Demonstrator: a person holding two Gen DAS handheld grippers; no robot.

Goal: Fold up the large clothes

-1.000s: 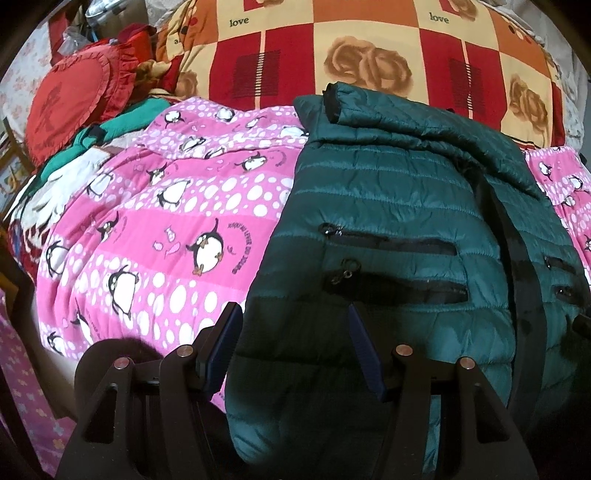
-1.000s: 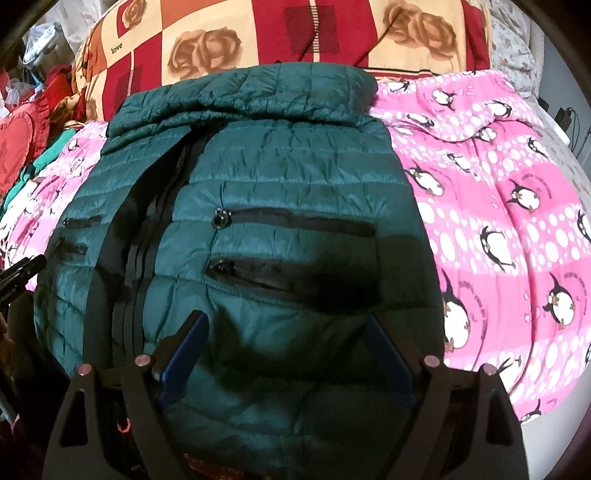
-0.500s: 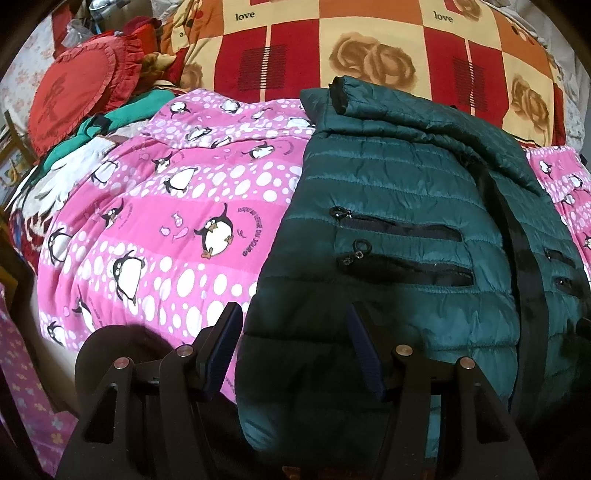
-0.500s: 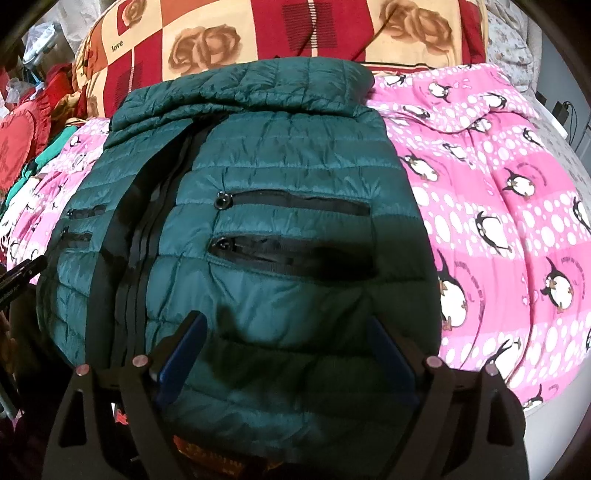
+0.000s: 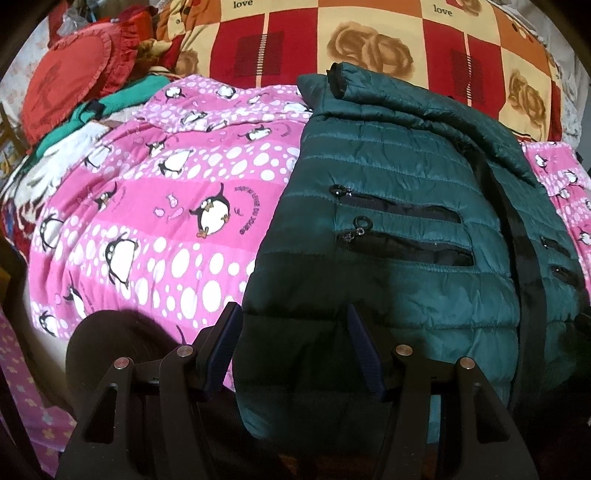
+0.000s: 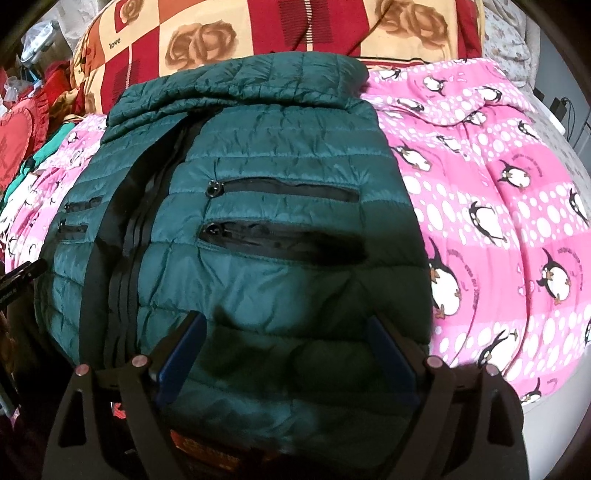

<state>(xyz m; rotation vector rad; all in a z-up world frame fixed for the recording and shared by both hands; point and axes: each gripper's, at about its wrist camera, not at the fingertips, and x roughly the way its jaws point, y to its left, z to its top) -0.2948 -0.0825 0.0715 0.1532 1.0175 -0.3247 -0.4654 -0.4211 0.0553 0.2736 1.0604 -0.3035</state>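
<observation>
Behind jacket [image 6: 258, 177], checkered quilt [image 6: 229, 33], red cushion [image 5: 62, 92]

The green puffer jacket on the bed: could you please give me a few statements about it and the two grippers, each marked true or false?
1. The green jacket lies on a pink penguin-print blanket. True.
2. The jacket's front faces up, showing zipped pockets. True.
3. The left gripper is clamped shut on the jacket's collar. False: its jaws stand apart above the hem near the jacket's side edge, pinching nothing.
4. The right gripper has its jaws wide apart over the jacket's lower part. True.
5. The checked rose-print quilt covers the jacket. False: it lies beyond the jacket, at the far side of the bed.
</observation>
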